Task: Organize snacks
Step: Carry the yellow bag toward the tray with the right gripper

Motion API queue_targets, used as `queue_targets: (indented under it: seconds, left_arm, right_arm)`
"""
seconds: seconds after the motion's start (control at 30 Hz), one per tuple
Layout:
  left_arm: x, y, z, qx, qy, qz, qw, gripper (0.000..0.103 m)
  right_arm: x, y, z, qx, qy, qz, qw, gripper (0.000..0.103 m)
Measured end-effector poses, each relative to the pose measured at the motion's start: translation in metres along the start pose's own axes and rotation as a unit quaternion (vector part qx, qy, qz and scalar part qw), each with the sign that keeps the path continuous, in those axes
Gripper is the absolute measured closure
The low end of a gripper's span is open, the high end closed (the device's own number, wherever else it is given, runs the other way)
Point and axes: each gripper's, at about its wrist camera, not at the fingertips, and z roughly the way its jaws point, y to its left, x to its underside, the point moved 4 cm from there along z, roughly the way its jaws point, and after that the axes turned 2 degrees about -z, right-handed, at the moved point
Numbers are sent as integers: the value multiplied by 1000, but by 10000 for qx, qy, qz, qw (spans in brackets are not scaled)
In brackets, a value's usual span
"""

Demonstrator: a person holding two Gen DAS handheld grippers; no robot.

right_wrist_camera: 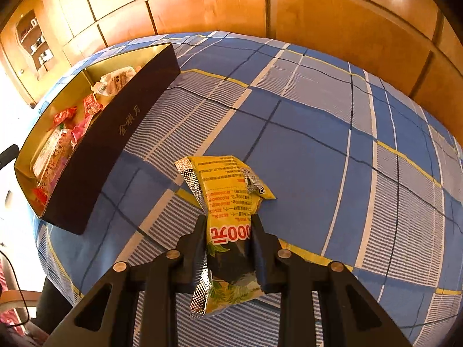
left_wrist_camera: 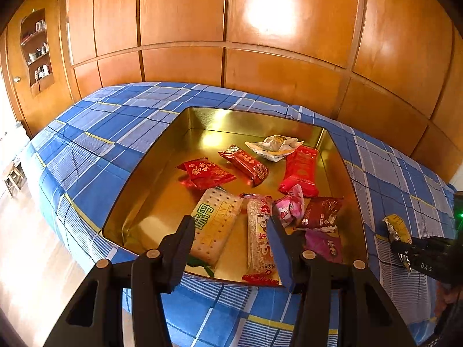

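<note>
The near wall of the shallow gold-lined metal tin [left_wrist_camera: 162, 156] was cut off behind the left gripper [left_wrist_camera: 231, 222], whose fingers also covered the lower ends of two packets. From the right wrist view only a narrow strip of the tin's interior showed past its dark outer wall; most of the snacks inside were too small there to tell apart. Print on the wrappers was not readable.

The yellow foil snack packet [right_wrist_camera: 231, 190] with silver crimped edges and red print was crumpled, its dark lower part pinched between the right gripper's [right_wrist_camera: 230, 222] fingers – closed on it, held over the blue plaid cloth [right_wrist_camera: 303, 133] just beside the tin's right wall.

The left gripper stood open and empty above the tin's near edge. Inside lay a pale perforated cracker packet [left_wrist_camera: 215, 225], a long clear rice-bar packet [left_wrist_camera: 259, 240], several red wrappers [left_wrist_camera: 299, 170], a pink one [left_wrist_camera: 289, 208], a magenta one [left_wrist_camera: 324, 245] and a white crumpled packet [left_wrist_camera: 275, 146] – loosely scattered, some overlapping.
</note>
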Motion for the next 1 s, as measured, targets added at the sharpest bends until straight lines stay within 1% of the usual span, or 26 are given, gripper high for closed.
queue_targets:
  seconds: [0.13, 0.33, 0.67, 0.83, 0.87, 0.97, 1.0]
  left_arm:
    - [1, 4, -1, -14, 3, -62, 10000, 51]
    - [1, 14, 0, -76, 19, -172, 9998, 51]
    - [5, 52, -2, -379, 8, -547, 9978, 51]
    - [4, 59, 0, -432, -13, -636, 9970, 51]
    - [3, 60, 0, -440, -17, -635, 9970, 51]
    - [3, 60, 2, -435, 2, -651, 9969, 51]
    - [2, 60, 2, -441, -45, -637, 9970, 51]
  right_arm:
    - [2, 7, 1, 231, -24, -268, 9994, 74]
    - [2, 4, 0, 195, -20, -141, 9997, 75]
    - [-2, -3, -1, -203, 63, 398, 9990, 78]
    - [-3, -2, -4, -345, 104, 557, 9978, 79]
    - [-6, 1, -7, -471, 73, 578, 9972, 79]
    - [-16, 19, -15, -562, -61, 362, 9977, 79]
    - [-20, 26, -18, -604, -106, 276, 9977, 79]
